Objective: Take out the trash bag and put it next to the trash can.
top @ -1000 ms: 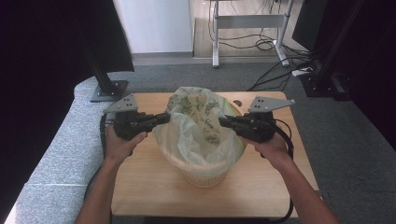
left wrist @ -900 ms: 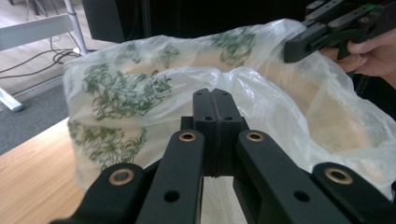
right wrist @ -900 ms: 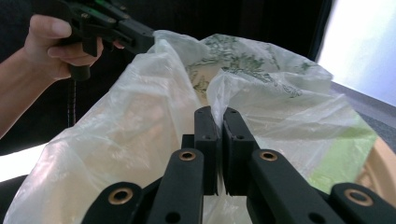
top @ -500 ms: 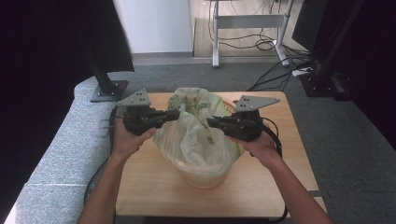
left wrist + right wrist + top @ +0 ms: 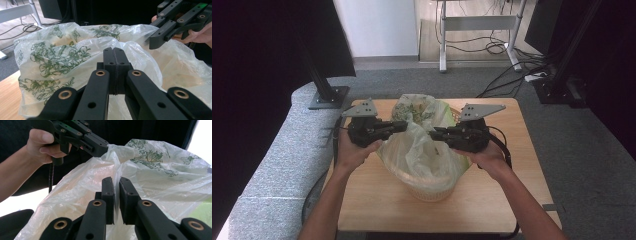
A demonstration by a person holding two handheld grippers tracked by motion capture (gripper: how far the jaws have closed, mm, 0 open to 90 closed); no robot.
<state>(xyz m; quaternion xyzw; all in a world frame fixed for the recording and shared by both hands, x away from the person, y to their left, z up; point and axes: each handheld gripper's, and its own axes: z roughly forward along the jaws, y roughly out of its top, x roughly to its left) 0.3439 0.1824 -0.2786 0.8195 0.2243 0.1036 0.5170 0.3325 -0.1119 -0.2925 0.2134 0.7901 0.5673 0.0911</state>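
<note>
Two black grippers are seen, the left gripper (image 5: 404,125) and the right gripper (image 5: 432,134), each topped by a grey three-cornered plate with small holes. Brass-coloured rivets are set in the jaw links. A black cable is trailed from each. Bare forearms are shown, with no sleeves worn.

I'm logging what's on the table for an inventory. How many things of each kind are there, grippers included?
Grippers: 2, left and right
Plastic bags: 1, translucent with green print
Baskets: 1, pale, under the bag
Total: 4
</note>
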